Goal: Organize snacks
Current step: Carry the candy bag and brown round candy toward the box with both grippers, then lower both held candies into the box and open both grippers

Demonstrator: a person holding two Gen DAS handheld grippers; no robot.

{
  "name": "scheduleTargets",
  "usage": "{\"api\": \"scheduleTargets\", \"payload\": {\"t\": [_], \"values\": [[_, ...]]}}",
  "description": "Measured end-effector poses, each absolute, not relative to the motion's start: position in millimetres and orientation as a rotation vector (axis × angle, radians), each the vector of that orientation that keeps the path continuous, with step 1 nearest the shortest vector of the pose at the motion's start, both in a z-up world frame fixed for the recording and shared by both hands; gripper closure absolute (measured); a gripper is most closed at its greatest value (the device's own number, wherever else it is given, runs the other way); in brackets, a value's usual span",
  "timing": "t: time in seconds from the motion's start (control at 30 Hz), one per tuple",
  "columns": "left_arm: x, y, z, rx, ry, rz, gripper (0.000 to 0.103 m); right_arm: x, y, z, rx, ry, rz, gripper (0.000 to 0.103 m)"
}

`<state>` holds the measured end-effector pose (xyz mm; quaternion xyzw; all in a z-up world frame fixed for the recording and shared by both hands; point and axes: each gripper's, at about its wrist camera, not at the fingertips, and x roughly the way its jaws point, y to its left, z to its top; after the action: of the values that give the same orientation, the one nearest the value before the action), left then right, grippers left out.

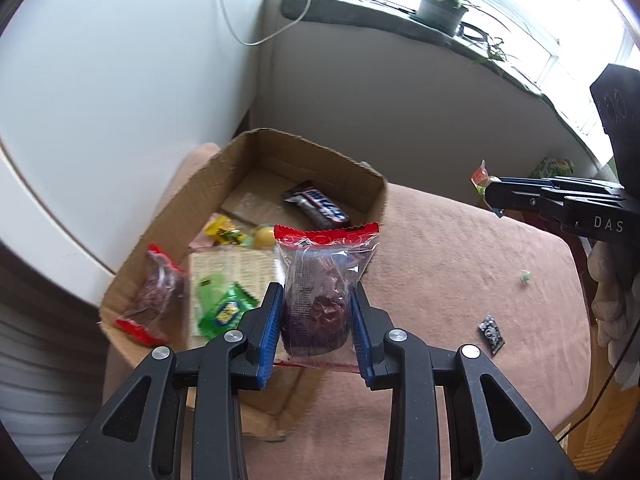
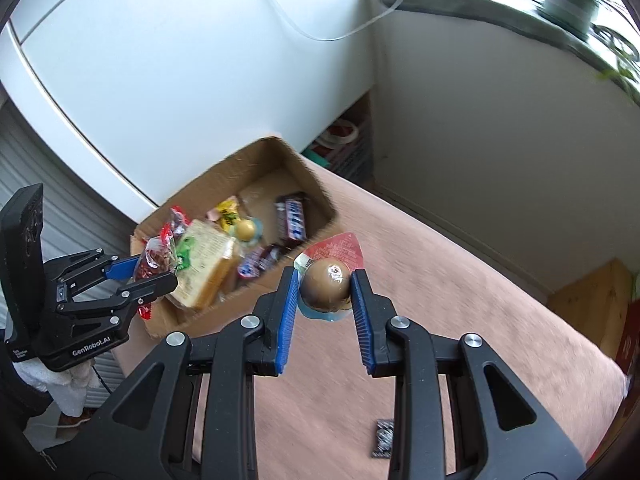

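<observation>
My left gripper (image 1: 316, 308) is shut on a clear packet with a red top and a dark cake inside (image 1: 320, 300), held above the near corner of an open cardboard box (image 1: 224, 160). It also shows in the right wrist view (image 2: 140, 272). My right gripper (image 2: 326, 292) is shut on a brown egg in a sealed red-topped pack (image 2: 326, 282), held above the pink table just right of the box (image 2: 240, 160). The box holds several snacks: a dark chocolate bar (image 1: 320, 204), a green packet (image 1: 224, 308), a red-edged packet (image 1: 156, 296), a sandwich pack (image 2: 208, 264).
A small black sachet (image 1: 491, 334) lies on the pink tablecloth (image 1: 460, 248), also seen in the right wrist view (image 2: 383, 438). A tiny green scrap (image 1: 525, 276) lies further right. A white appliance (image 1: 100, 100) stands behind the box. Potted plants (image 1: 442, 4) sit on the windowsill.
</observation>
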<state>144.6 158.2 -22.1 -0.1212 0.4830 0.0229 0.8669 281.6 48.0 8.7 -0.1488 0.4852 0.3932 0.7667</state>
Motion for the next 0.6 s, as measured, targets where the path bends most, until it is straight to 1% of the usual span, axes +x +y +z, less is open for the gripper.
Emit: {"api": "scheduleTargets", "payload": {"t": [0.6], "values": [[135, 192, -29, -0.289, 1.001, 0.12, 0.072, 282, 118, -14, -0.406, 1.11, 0.893, 0.074]]}}
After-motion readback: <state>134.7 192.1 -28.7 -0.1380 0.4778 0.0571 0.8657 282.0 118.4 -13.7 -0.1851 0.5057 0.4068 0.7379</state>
